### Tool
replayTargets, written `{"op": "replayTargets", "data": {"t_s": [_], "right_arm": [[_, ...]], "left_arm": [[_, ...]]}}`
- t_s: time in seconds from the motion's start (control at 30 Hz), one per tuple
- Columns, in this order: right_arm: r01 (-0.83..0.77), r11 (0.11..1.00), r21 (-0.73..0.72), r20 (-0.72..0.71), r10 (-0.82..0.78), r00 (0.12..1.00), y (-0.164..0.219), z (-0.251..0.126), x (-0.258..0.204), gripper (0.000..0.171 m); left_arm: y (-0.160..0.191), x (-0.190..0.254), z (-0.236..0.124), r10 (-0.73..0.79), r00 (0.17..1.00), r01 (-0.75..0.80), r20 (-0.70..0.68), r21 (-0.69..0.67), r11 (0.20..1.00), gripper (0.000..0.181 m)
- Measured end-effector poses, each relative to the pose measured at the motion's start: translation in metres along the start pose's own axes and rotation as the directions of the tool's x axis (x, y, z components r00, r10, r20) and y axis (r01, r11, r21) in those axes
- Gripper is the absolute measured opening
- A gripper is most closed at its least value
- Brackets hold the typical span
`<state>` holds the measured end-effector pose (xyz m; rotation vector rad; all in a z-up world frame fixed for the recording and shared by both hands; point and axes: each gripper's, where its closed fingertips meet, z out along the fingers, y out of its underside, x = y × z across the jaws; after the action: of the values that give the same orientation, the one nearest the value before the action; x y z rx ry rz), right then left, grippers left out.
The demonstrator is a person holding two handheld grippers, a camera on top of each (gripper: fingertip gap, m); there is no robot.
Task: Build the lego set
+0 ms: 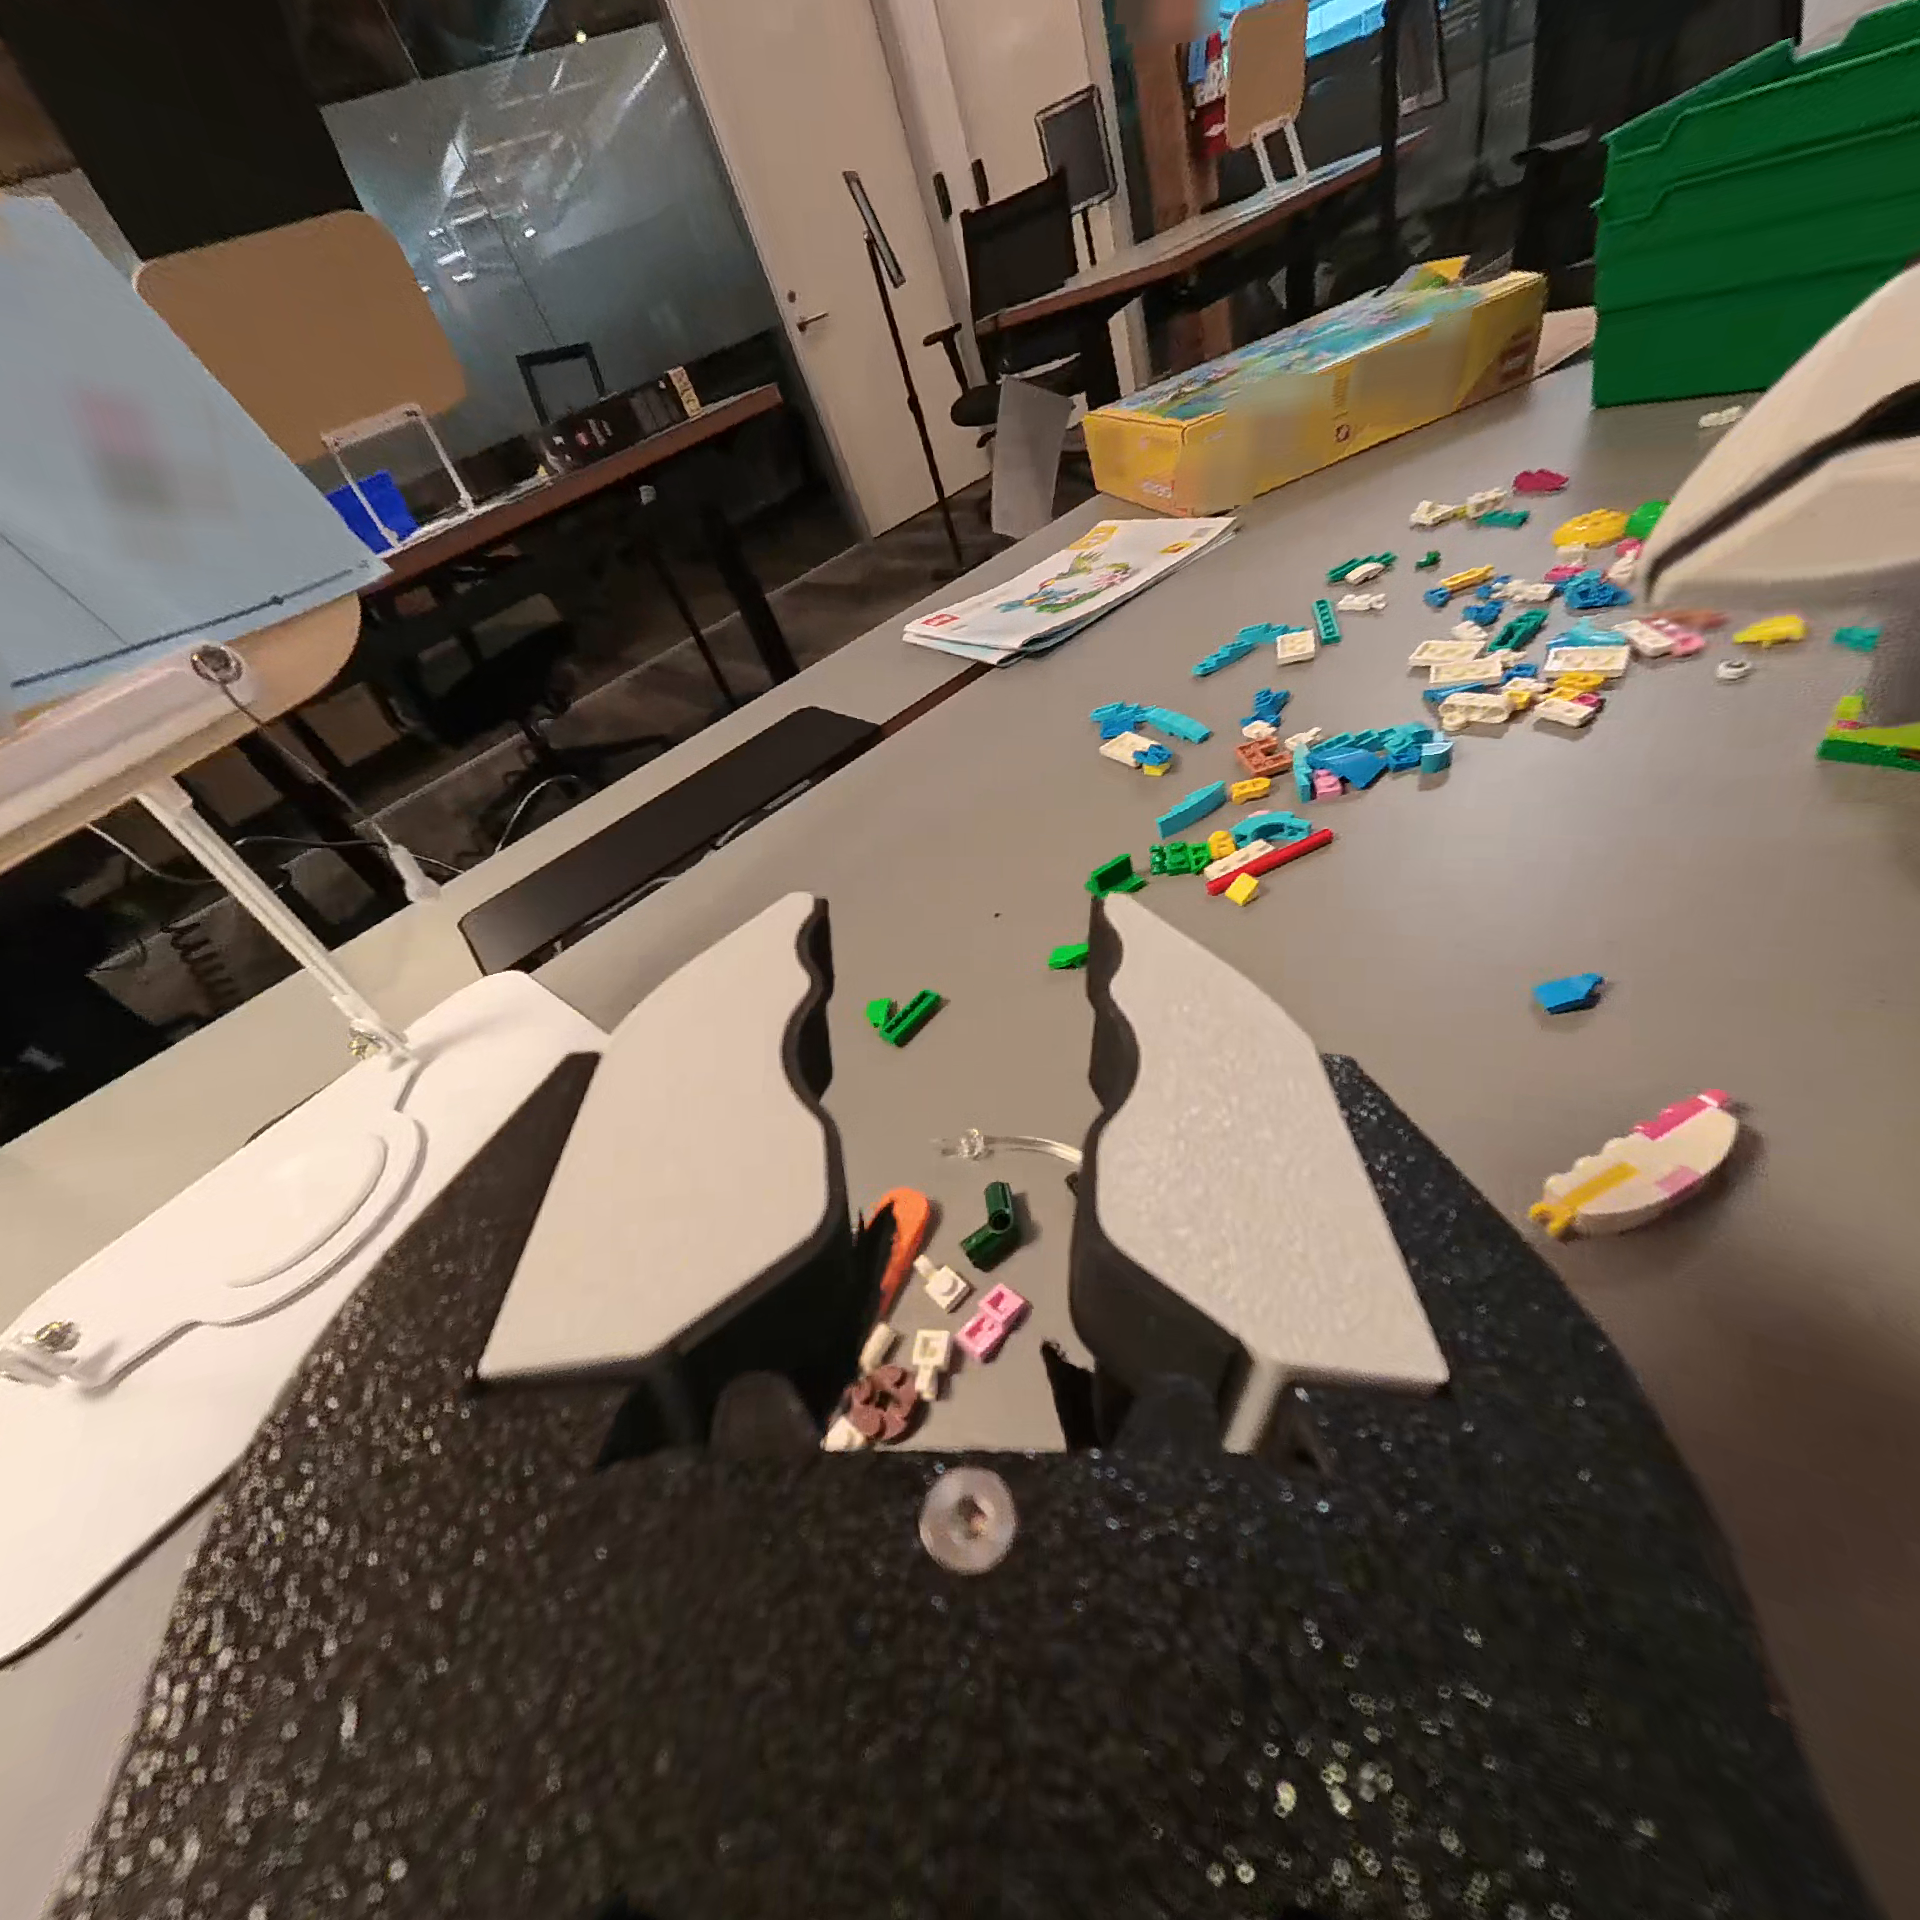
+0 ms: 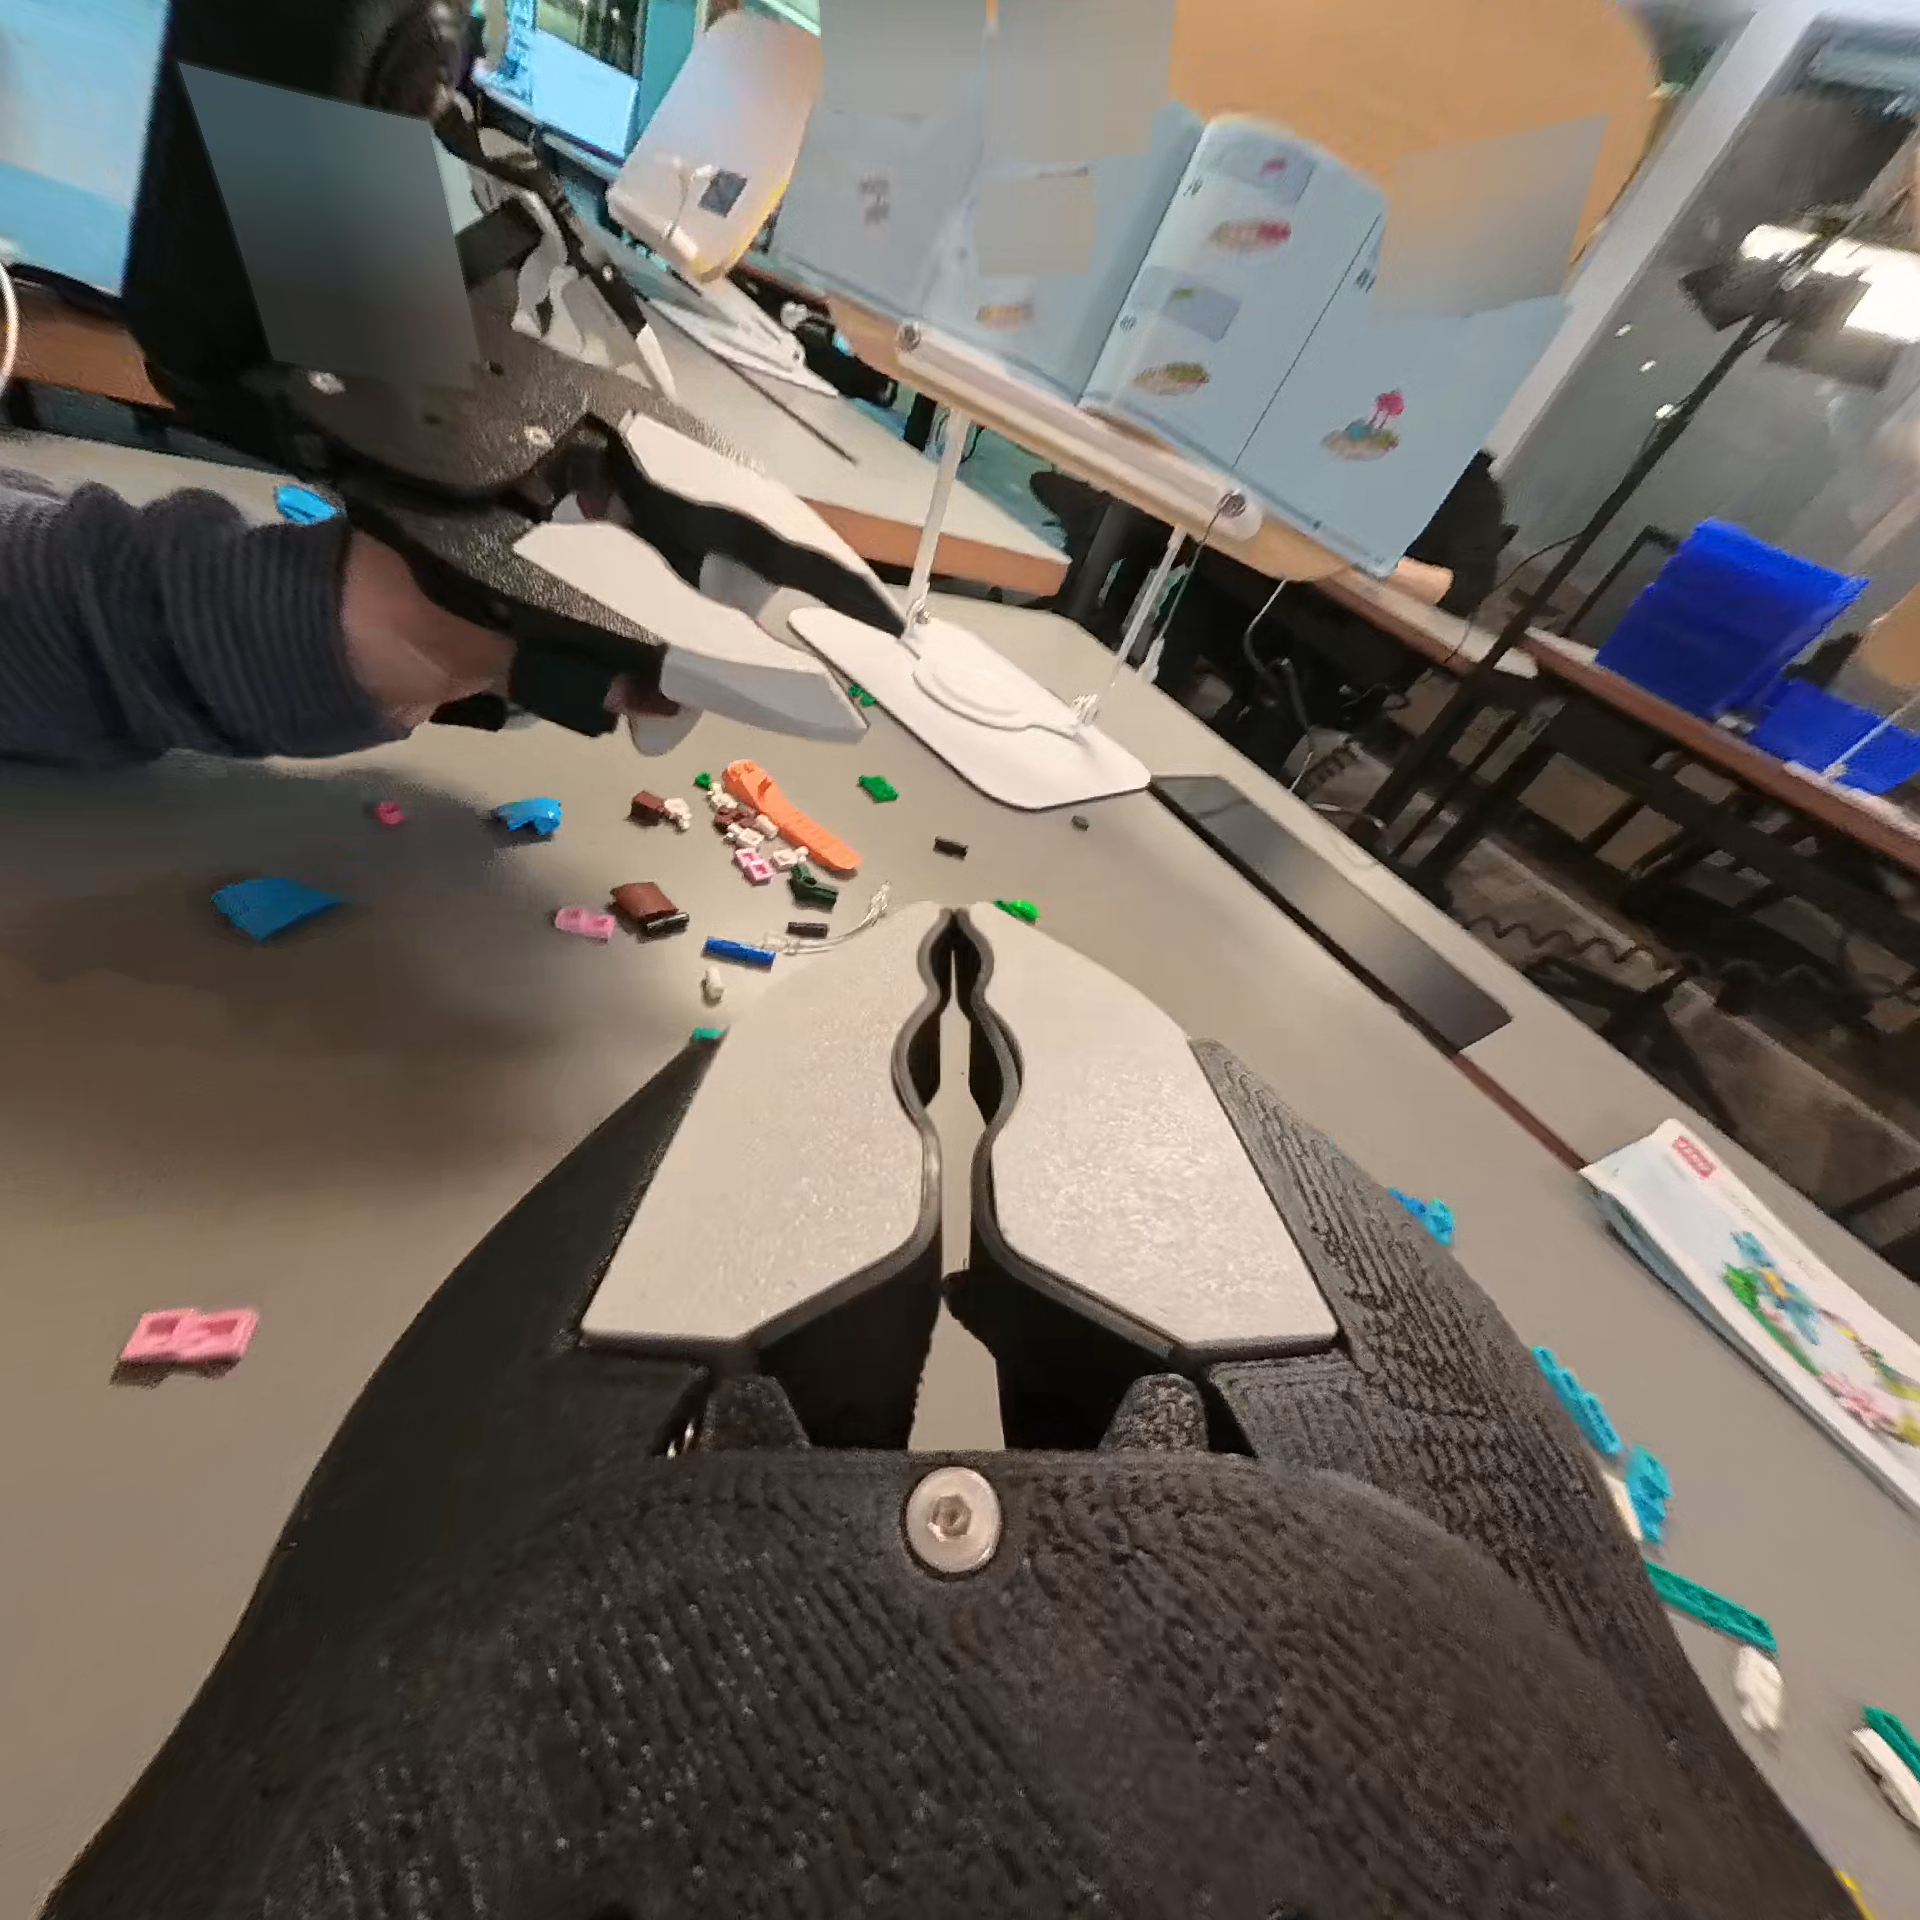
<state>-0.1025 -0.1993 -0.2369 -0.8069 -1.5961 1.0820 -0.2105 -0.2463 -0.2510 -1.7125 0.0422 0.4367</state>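
Both grippers are seen above a grey table (image 1: 1455, 1039) strewn with lego pieces. At the left gripper (image 1: 958, 940) the grey fingers (image 1: 717, 1122) are spread wide apart with nothing between them, and a small cluster of parts is framed in the gap: an orange brick separator (image 1: 902, 1221), a dark green angled connector (image 1: 992, 1226), a pink plate (image 1: 992, 1322), several white and brown bits and a clear curved piece (image 1: 1013, 1145). At the right gripper (image 2: 954, 920) the fingertips are pressed together and no piece can be seen clamped between them. The same cluster is seen in the right wrist view ahead of the closed tips, with the orange brick separator (image 2: 795, 826) lying below the left gripper (image 2: 862, 665), which is gripped by a gloved hand (image 2: 540, 665) in a dark sleeve. A white and pink partly built oval assembly (image 1: 1642, 1164) lies alone on the table to the right of the left gripper. Farther off, the main scatter of blue, white, yellow and green pieces (image 1: 1403, 707) is spread across the table, with an instruction booklet (image 1: 1070, 592) and a yellow lego box (image 1: 1320, 395) beyond it and stacked green bins (image 1: 1756, 239) at the far right. A white stand (image 2: 977, 696) carrying open instruction pages (image 2: 1226, 312) is placed at the table's edge, near the left gripper.
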Motion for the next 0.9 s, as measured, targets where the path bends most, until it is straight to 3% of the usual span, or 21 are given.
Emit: {"op": "replayTargets", "data": {"t_s": [0.3, 0.6, 0.9], "right_arm": [[0.155, 0.988, -0.008, -0.026, -0.156, 0.987, 0.000, 0.005, -0.012, 0.000], [0.167, 0.986, 0.026, -0.067, -0.165, 0.984, -0.002, 0.004, -0.010, 0.000], [0.136, 0.985, 0.104, -0.182, -0.115, 0.977, -0.010, -0.002, 0.004, 0.000]], "left_arm": [[-0.010, 0.015, -0.004, -0.074, 0.993, 0.081, -0.090, 0.084, 0.993, 0.043], [-0.013, 0.015, -0.008, 0.026, 0.999, -0.022, -0.046, 0.105, 0.994, 0.032], [-0.013, 0.009, -0.010, 0.013, 1.000, -0.010, -0.023, 0.123, 0.992, 0.027]]}}
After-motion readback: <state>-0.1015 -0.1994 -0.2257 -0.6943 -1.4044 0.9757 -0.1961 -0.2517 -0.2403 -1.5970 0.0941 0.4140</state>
